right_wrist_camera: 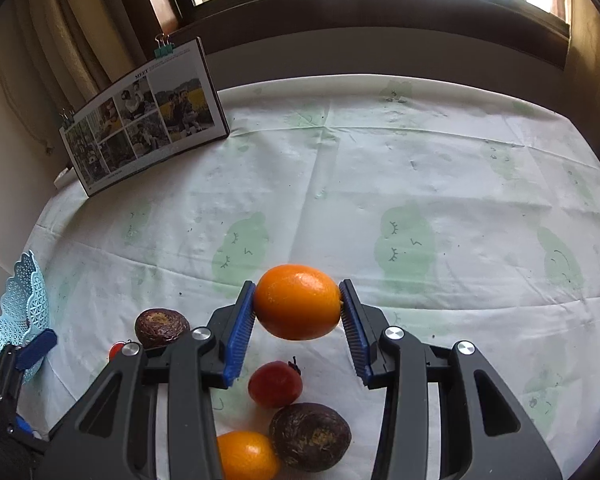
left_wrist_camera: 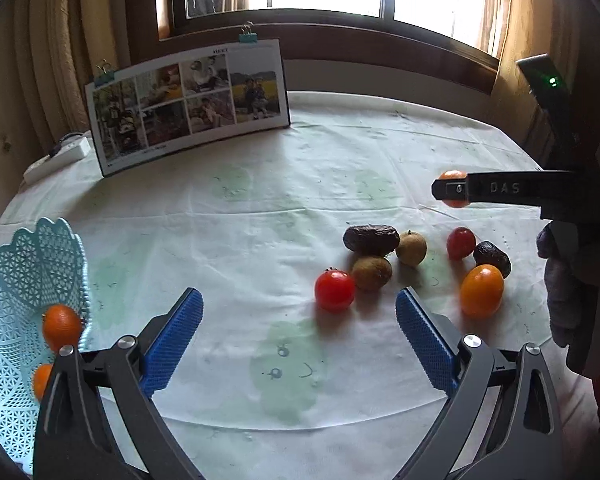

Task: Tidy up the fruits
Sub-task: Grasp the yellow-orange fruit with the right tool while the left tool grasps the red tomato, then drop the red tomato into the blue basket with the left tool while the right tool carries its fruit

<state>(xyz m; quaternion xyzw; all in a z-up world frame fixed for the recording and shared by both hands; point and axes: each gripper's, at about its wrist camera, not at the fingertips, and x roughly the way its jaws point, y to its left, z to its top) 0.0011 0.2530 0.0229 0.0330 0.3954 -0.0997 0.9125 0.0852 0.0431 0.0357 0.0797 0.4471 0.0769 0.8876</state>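
Note:
My right gripper is shut on an orange kumquat, held above the cloth; the left wrist view shows it side-on. Below it lie a red fruit, a dark wrinkled fruit and another orange fruit. My left gripper hangs open and empty over the tablecloth, just in front of a red tomato, a kiwi, a long dark fruit and a pale round fruit. A light-blue lattice basket at the left holds two orange fruits.
A photo board stands clipped upright at the back left, with a white power strip beside it. The round table's pale green-printed cloth stretches bare toward the window. A gloved hand grips the right gripper's handle.

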